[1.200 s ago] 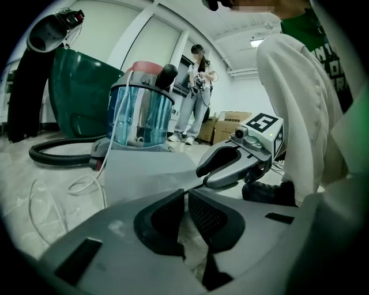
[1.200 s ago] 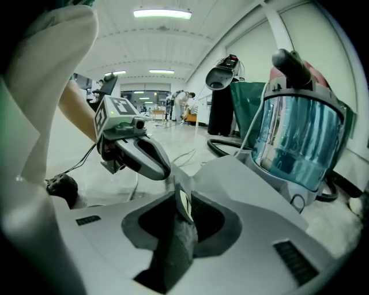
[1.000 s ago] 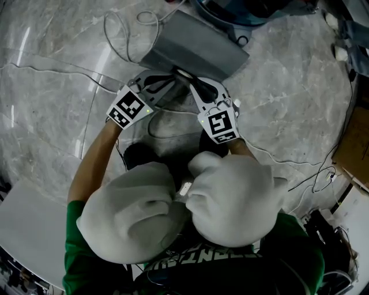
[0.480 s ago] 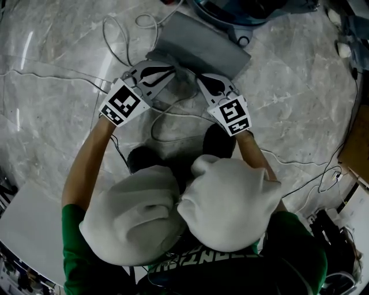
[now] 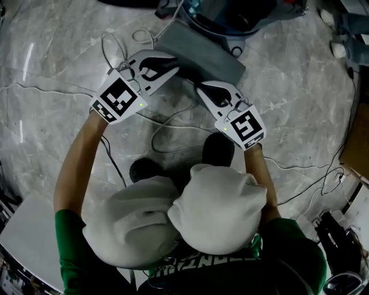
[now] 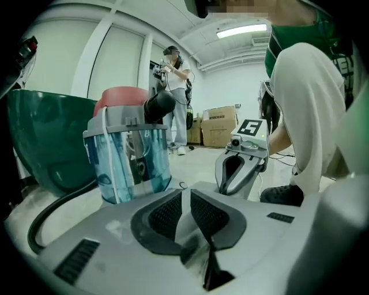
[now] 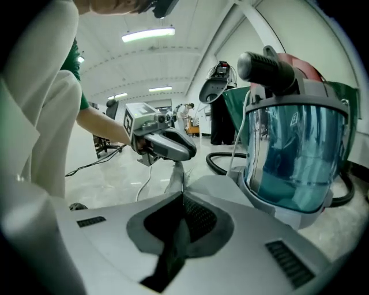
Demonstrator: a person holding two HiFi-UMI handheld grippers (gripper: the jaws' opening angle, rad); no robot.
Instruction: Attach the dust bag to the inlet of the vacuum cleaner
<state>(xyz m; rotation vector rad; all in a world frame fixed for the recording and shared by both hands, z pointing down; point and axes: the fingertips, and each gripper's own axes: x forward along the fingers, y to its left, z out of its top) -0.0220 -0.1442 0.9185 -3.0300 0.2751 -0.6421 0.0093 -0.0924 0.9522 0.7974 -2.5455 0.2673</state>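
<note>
The grey dust bag [image 5: 202, 50] lies slanted on the marble floor just below the vacuum cleaner [image 5: 242, 14]. My left gripper [image 5: 173, 64] is shut on the bag's left near corner; a thin grey fold [image 6: 185, 222] shows between its pads. My right gripper [image 5: 200, 87] is shut on the bag's near edge, with grey fabric [image 7: 180, 230] pinched between its jaws. In both gripper views the vacuum's clear blue canister [image 6: 130, 155] [image 7: 294, 155] stands close ahead, with a black nozzle on top. Each gripper sees the other, the right gripper [image 6: 239, 167] and the left gripper [image 7: 164, 144], across the bag.
White cables [image 5: 167, 129] loop over the floor under the grippers. The person's knees [image 5: 219, 213] in pale trousers and a black shoe [image 5: 144, 170] fill the foreground. A black hose [image 7: 222, 164] curls beside the vacuum. A cardboard box [image 5: 354, 144] sits at the right edge. A person [image 6: 176, 98] stands far back.
Both grippers have lifted and moved away from the knees towards the vacuum, spreading apart. The bag's near edge has come up with them.
</note>
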